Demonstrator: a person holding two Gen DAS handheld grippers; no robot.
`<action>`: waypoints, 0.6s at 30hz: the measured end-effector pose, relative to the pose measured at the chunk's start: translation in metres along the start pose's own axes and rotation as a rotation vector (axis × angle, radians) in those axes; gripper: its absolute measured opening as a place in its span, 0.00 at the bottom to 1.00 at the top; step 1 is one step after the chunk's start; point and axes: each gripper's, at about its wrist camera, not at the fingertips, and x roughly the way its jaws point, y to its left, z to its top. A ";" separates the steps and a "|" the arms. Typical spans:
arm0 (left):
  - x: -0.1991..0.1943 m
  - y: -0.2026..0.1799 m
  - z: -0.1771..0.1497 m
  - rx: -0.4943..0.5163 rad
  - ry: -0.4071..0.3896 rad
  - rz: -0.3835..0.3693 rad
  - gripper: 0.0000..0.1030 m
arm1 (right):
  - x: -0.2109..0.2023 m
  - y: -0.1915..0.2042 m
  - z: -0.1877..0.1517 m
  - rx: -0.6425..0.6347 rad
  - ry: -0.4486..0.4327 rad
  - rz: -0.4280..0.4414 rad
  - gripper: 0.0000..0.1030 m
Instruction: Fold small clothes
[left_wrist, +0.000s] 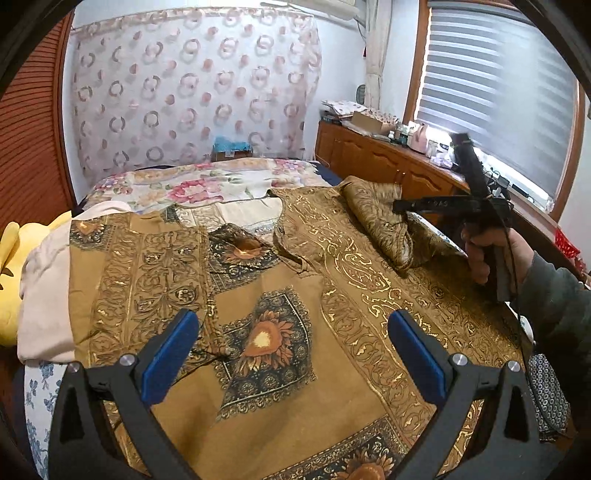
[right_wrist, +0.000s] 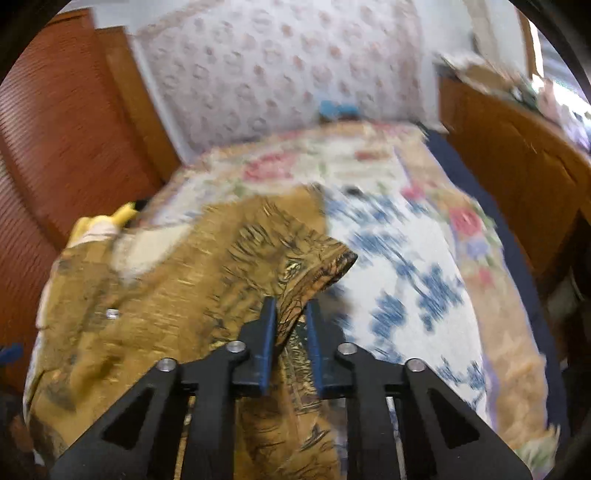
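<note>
While the brown patterned shirt (left_wrist: 288, 280) lay spread on the floral bedspread (right_wrist: 413, 258), the right gripper (right_wrist: 291, 306) pinched its sleeve; the left gripper (left_wrist: 293, 328) hovered wide open, empty. Carrying the sleeve low and taut would probably fold it cleanly.

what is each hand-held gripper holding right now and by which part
The right hand-held gripper is shut on a bunched fold at the edge of the brown patterned garment. The left hand-held gripper is open above it, holding nothing.
</note>
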 end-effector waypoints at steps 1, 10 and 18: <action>-0.001 0.001 -0.001 0.000 -0.004 0.005 1.00 | -0.004 0.009 0.002 -0.032 -0.017 0.007 0.10; -0.002 0.009 -0.006 0.009 -0.001 0.035 1.00 | 0.004 0.071 0.009 -0.196 0.004 0.056 0.17; -0.006 0.038 -0.002 -0.001 0.000 0.072 1.00 | 0.022 0.082 0.002 -0.264 0.060 0.035 0.42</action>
